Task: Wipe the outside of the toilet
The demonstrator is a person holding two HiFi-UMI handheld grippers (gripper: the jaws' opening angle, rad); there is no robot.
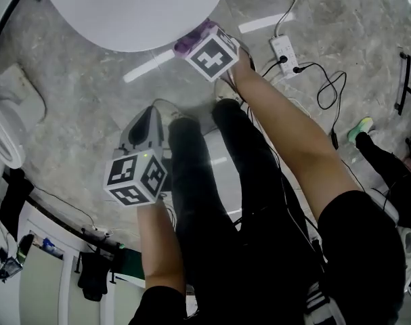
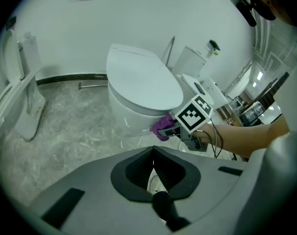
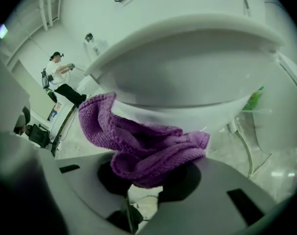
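The right gripper [image 3: 147, 182] has its fingers clamped on a crumpled purple knitted cloth [image 3: 138, 146], which bulges out ahead of and above them. Straight beyond the fingers rises the white ceramic toilet with its lid shut [image 3: 187, 67]. The cloth's far folds sit against the bowl's outer wall just under the seat rim, and they seem to be touching it.

The left gripper [image 2: 152, 163] has its fingers together with nothing between them. It hangs well short of the toilet, above the grey marbled floor [image 2: 75, 126], and takes no part in the wiping. From its view the bowl stands ahead of the fingers, with the cloth at the bowl's near side.

My reading is that wiping is under way on one patch of the bowl's wall. No streaks or damp marks show, so how much is already cleaned cannot be told. The lid top, the rest of the bowl's circumference, the foot and the tank behind look left to cover, and each calls for carrying the clamped cloth round while keeping it pressed to the curved ceramic
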